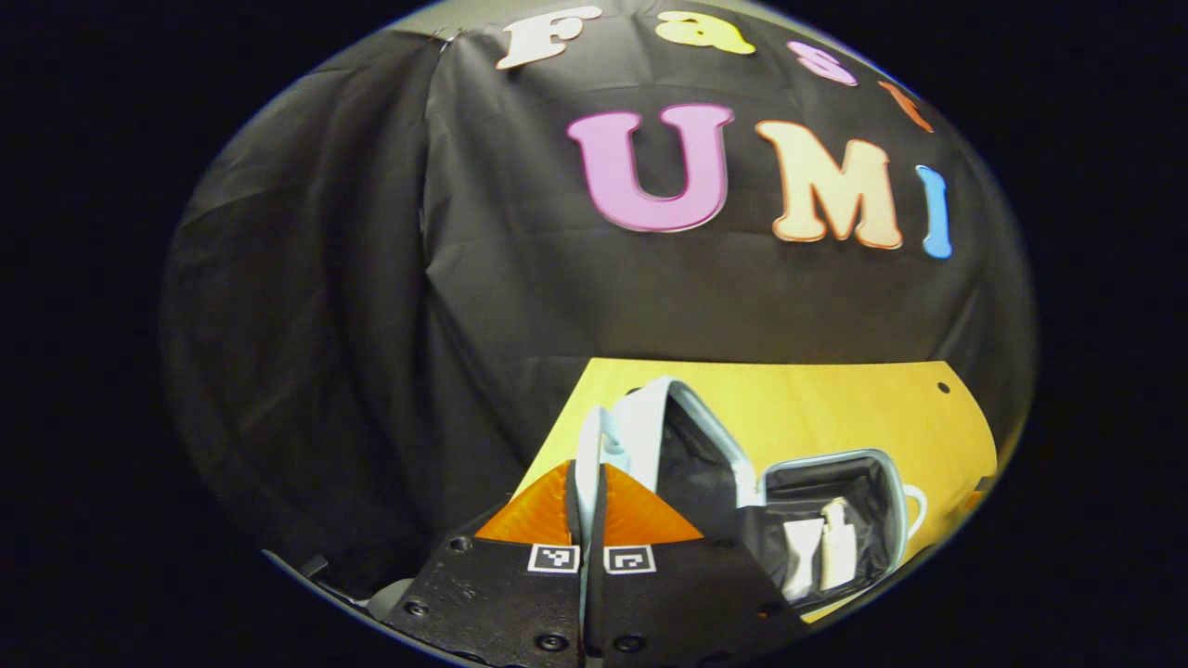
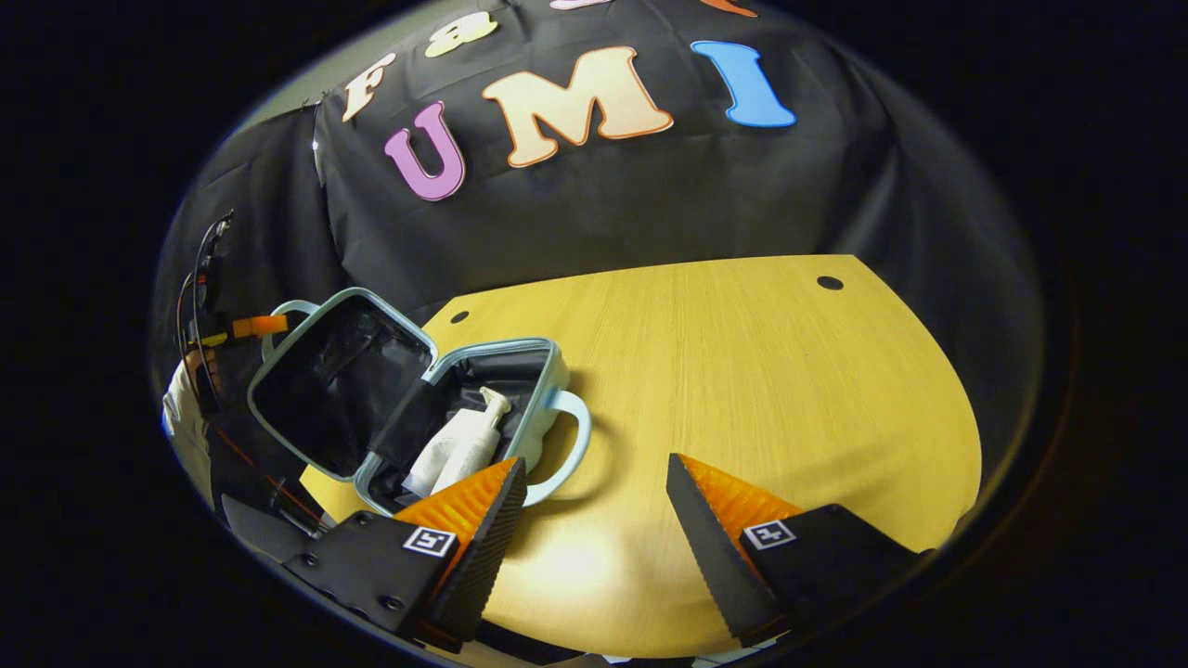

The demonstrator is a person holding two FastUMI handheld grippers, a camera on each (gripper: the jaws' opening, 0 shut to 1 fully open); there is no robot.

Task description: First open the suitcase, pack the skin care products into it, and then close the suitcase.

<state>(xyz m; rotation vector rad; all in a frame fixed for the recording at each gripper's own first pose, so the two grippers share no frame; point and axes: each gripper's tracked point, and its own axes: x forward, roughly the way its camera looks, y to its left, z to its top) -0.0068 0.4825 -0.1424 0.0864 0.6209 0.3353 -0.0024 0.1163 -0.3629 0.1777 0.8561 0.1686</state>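
Suitcase open and packed, lid being closed

In the left gripper view the left gripper (image 1: pixel 590 492) is clenching on the edge of the lid (image 1: pixel 650 427), which is standing almost upright. In the right gripper view the right gripper (image 2: pixel 594 492) is hanging released above the table (image 2: pixel 761 371), just beside the suitcase (image 2: pixel 548 371). Farther in, two bottles (image 2: pixel 459 445) are lying in its black lining. I judge opening and packing done; only the closing is left.
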